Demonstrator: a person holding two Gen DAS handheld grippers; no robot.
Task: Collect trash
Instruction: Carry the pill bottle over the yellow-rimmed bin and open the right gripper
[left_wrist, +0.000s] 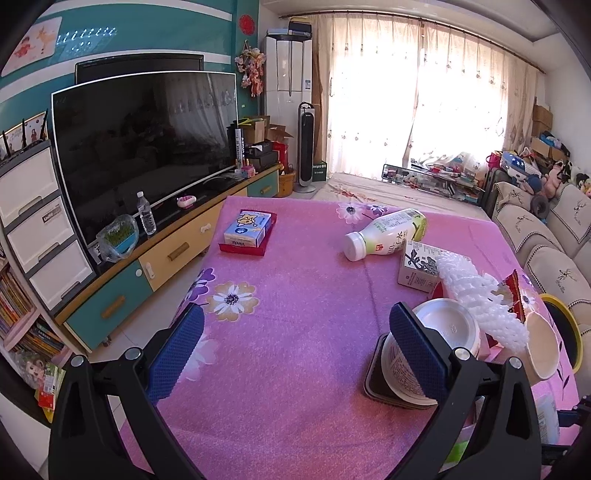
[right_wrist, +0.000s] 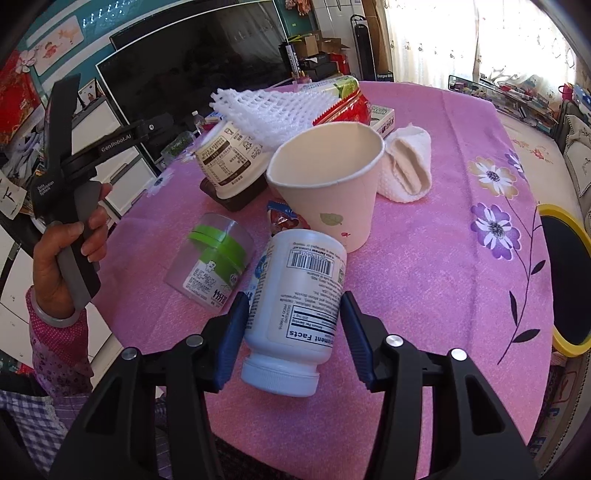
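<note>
In the right wrist view my right gripper (right_wrist: 293, 332) is shut on a white supplement bottle (right_wrist: 295, 291), cap toward the camera, over the pink tablecloth (right_wrist: 424, 258). Ahead of it lie a paper cup (right_wrist: 328, 184), a clear container with a green lid (right_wrist: 212, 254), an upturned yogurt tub (right_wrist: 231, 158), white foam netting (right_wrist: 266, 110) and a snack wrapper (right_wrist: 282, 218). My left gripper (left_wrist: 295, 350) is open and empty above the cloth, left of the yogurt tub (left_wrist: 439, 339). A drink bottle (left_wrist: 384, 232) and a small carton (left_wrist: 421, 266) lie farther back.
A yellow-rimmed black bin (right_wrist: 565, 277) stands beyond the table's right edge. A folded white cloth (right_wrist: 408, 166) lies behind the paper cup. A tissue box in a red tray (left_wrist: 247, 232) sits far left on the table. A TV cabinet (left_wrist: 155, 266) lines the left side.
</note>
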